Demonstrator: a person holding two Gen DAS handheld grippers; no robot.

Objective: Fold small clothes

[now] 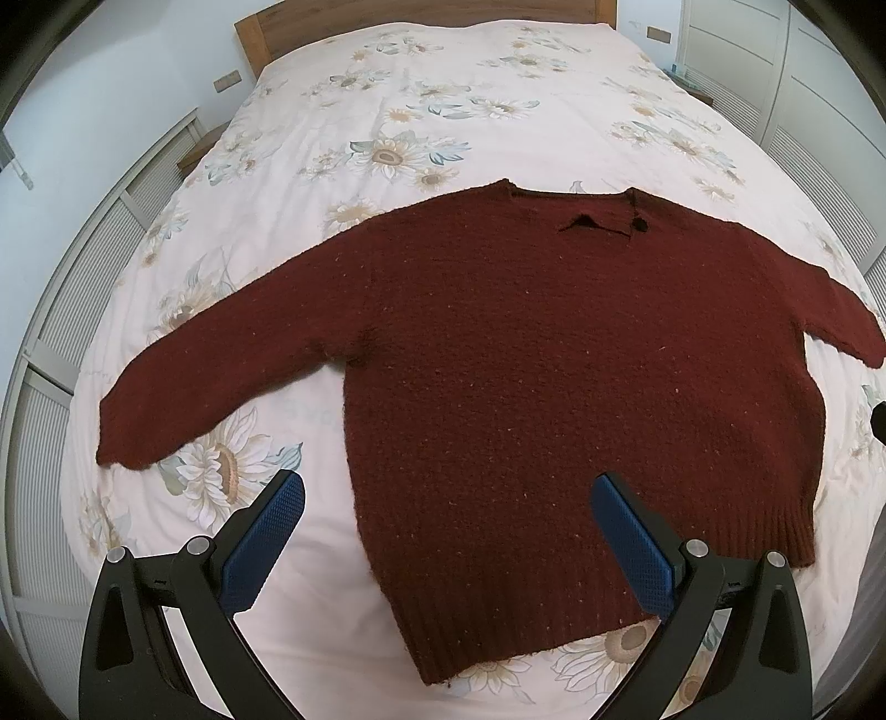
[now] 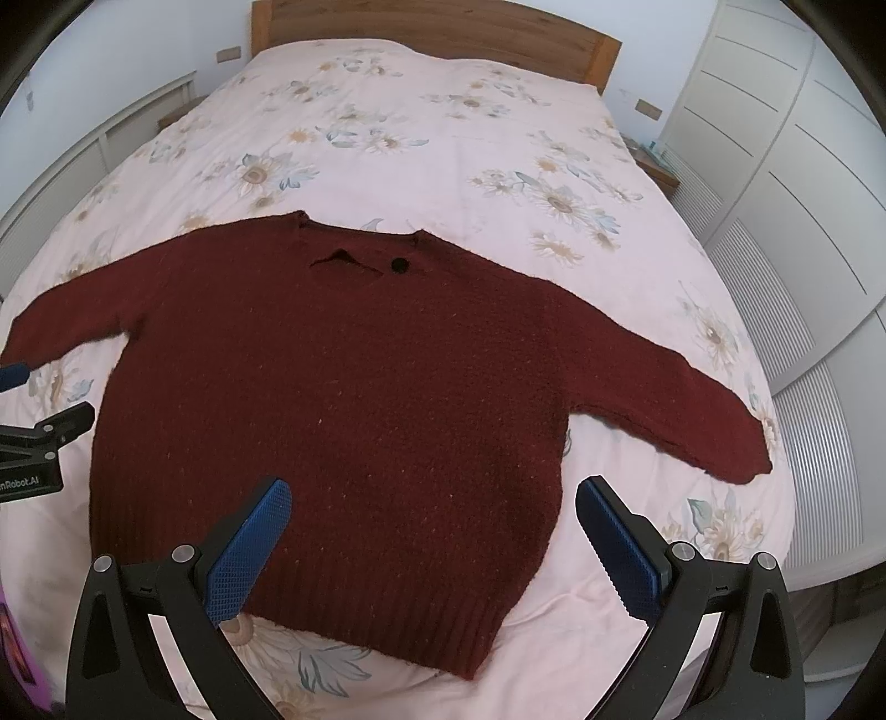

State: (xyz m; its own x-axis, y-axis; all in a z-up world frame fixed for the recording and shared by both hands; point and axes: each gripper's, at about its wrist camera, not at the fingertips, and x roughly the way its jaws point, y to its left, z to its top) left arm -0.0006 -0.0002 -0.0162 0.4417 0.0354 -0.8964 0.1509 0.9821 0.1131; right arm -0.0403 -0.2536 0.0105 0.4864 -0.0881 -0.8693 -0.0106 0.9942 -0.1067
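A dark red knitted sweater (image 1: 554,354) lies flat on the bed, neck away from me, both sleeves spread out; it also shows in the right wrist view (image 2: 343,376). It has a dark button (image 2: 400,266) by the neck. My left gripper (image 1: 446,493) is open and empty, hovering above the sweater's lower left hem corner. My right gripper (image 2: 434,498) is open and empty, above the lower right hem. The left gripper also shows at the left edge of the right wrist view (image 2: 39,393).
The bed has a pale pink floral cover (image 1: 443,111) and a wooden headboard (image 2: 443,27). White slatted wardrobe doors (image 2: 803,194) stand at the right, low white panels (image 1: 83,277) at the left. A small nightstand (image 2: 659,166) sits by the bed's far right.
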